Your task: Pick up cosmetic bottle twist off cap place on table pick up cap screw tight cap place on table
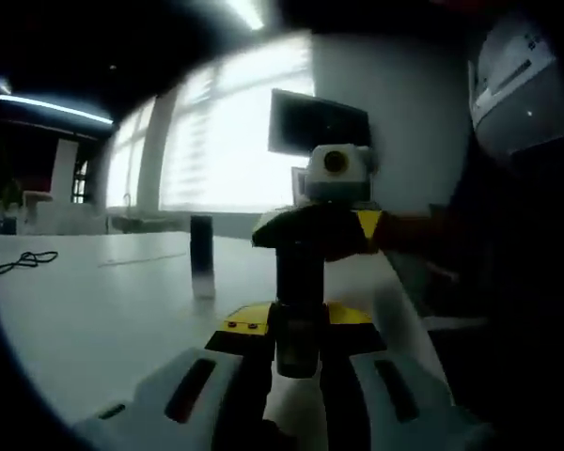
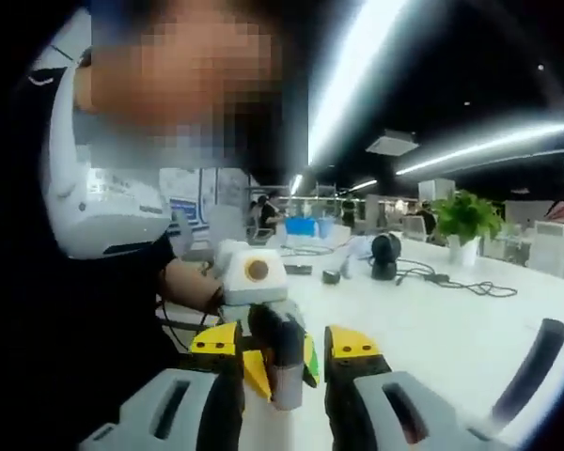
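Note:
A dark cosmetic bottle (image 1: 297, 324) stands up between the jaws of my left gripper (image 1: 297, 318), which is shut on its body. My right gripper (image 1: 312, 231) faces it, its yellow-tipped jaws set around the bottle's far end. In the right gripper view the same bottle (image 2: 284, 362) lies between the jaws of my right gripper (image 2: 284, 344). A thin gap shows on each side, so the hold is unclear. The left gripper (image 2: 263, 324) holds it from behind. The bottle is above the white table (image 1: 85, 310).
A second dark bottle with a clear base (image 1: 201, 256) stands upright on the table to the left, also seen as a dark bottle (image 2: 536, 366) at the right edge. A black cable (image 1: 23, 260), a potted plant (image 2: 465, 221) and a person's torso (image 2: 103, 282) are nearby.

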{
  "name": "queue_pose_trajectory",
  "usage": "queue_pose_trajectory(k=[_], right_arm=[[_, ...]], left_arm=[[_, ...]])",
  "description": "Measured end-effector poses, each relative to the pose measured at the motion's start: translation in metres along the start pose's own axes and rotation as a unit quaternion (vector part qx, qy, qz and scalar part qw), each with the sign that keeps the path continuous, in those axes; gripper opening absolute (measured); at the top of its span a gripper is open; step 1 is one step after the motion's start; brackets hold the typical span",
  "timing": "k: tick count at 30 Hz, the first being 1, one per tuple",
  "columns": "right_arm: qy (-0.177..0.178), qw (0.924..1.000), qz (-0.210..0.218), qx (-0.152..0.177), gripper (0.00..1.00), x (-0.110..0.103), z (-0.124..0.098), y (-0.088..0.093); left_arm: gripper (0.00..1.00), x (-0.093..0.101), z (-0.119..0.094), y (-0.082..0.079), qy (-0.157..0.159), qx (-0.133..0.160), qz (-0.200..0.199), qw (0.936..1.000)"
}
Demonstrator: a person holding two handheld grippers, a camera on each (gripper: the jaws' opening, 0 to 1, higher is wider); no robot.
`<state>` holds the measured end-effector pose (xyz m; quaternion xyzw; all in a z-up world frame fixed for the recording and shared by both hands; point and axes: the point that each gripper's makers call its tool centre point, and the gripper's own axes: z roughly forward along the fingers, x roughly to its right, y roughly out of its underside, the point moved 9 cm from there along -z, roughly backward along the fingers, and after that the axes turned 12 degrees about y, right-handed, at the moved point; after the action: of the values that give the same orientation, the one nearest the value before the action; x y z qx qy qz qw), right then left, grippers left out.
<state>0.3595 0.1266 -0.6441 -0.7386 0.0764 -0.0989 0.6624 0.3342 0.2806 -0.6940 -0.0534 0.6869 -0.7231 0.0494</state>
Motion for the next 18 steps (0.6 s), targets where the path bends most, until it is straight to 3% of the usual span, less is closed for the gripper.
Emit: queue_pose_trajectory(k=[5,8,18], right_arm=[[-0.036,0.9993,0.009,-0.008,0.24,0.002,0.007,0.002],[-0.040,0.9991,0.011,-0.010,0.18,0.007,0.011,0.004],[-0.053,0.9983,0.013,-0.020,0.16,0.003,0.017,0.011]], left_arm=[[0.09,0.002,0.000,-0.002,0.011,0.010,-0.014,0.9998],[0.09,0.003,0.000,-0.002,0.011,0.007,-0.009,0.9999],[0.09,0.000,-0.001,-0.001,0.012,0.011,-0.015,0.9998]])
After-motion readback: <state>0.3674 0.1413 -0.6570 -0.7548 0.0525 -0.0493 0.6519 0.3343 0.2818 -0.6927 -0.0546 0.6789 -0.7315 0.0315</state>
